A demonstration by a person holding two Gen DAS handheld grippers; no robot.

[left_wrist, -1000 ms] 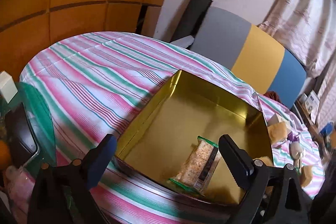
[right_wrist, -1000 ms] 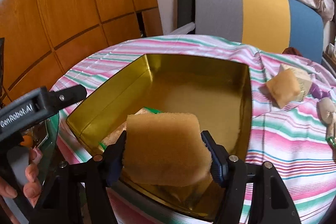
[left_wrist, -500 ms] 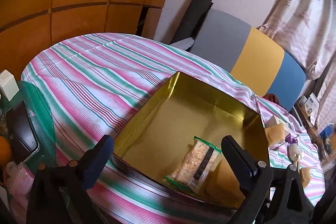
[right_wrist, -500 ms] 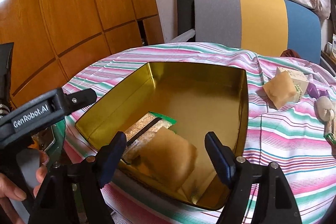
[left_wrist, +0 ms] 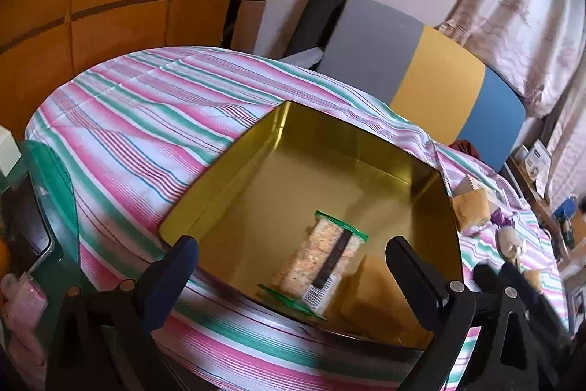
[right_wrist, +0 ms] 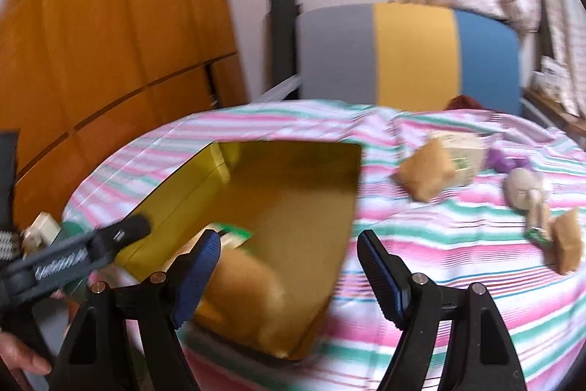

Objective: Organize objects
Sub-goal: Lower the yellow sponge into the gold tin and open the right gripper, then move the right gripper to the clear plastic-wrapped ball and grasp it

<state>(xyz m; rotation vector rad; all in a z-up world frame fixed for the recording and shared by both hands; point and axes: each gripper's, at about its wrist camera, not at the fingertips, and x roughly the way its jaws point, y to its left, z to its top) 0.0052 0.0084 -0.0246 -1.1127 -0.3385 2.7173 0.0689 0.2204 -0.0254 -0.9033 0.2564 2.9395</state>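
In the gold tin (left_wrist: 234, 185) on the striped cloth (left_wrist: 139, 127) we see one snack packet (left_wrist: 322, 262), its long axis running from the near rim toward the far wall, and one tan sponge (left_wrist: 377, 295) just beside it at the near right corner. The tin's far half is bare. Our left tongs (left_wrist: 293, 281) stand wide, holding nothing; our right tongs (right_wrist: 289, 273) gape empty too. Right of the tin, two more sponges (right_wrist: 426, 173) lie on the surface, well apart.
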